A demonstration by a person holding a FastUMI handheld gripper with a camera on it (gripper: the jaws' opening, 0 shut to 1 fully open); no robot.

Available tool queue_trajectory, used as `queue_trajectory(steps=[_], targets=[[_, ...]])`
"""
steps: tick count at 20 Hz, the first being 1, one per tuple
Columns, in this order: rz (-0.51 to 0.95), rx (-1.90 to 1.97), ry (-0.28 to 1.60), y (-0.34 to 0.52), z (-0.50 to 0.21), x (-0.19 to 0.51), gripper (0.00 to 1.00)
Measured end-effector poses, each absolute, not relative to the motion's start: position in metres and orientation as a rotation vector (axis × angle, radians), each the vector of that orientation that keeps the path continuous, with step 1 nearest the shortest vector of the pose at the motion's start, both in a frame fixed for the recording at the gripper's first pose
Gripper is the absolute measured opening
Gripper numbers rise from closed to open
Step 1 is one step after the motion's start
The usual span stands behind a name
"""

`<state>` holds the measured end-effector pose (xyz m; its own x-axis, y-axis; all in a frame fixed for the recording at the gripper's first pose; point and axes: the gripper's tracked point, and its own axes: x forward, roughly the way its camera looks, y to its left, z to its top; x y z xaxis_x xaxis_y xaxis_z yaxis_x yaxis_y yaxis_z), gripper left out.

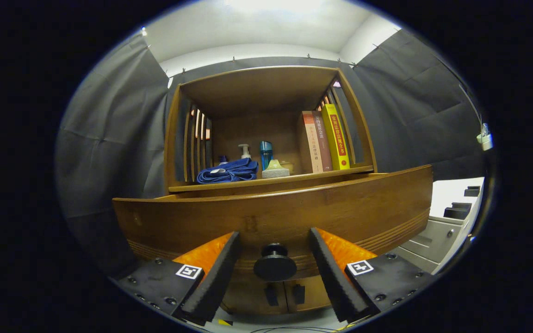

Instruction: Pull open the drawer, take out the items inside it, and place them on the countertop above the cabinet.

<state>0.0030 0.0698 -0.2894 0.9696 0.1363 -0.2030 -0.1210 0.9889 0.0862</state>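
Gripper (273,273) spread apart, fingers either side of drawer knob (275,266), not pressing. Drawer (275,217) front faces gripper; inside hidden. Towel (228,171), bottles on countertop (271,181).

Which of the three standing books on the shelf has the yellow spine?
The yellow book, outermost of the row, beside the shelf's slatted side; its neighbours are brown and pale. Hand-held gripper is open around the drawer knob.

Polished wood, matt plastic and soft cloth

A smooth, satin sheen is seen on the brown wooden drawer front (294,210); its round black knob (275,266) looks matt, between the parted, ridged fingers (211,282). A folded blue cloth (227,171) and glossy-spined books (325,141) are shelved above.
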Motion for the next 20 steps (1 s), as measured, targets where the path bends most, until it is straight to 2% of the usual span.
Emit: queue_trajectory(steps=[8,20], targets=[[0.115,0.17,0.267,0.07,-0.294,0.051,0.99],[0.121,0.097,0.293,0.074,-0.323,0.127,0.98]])
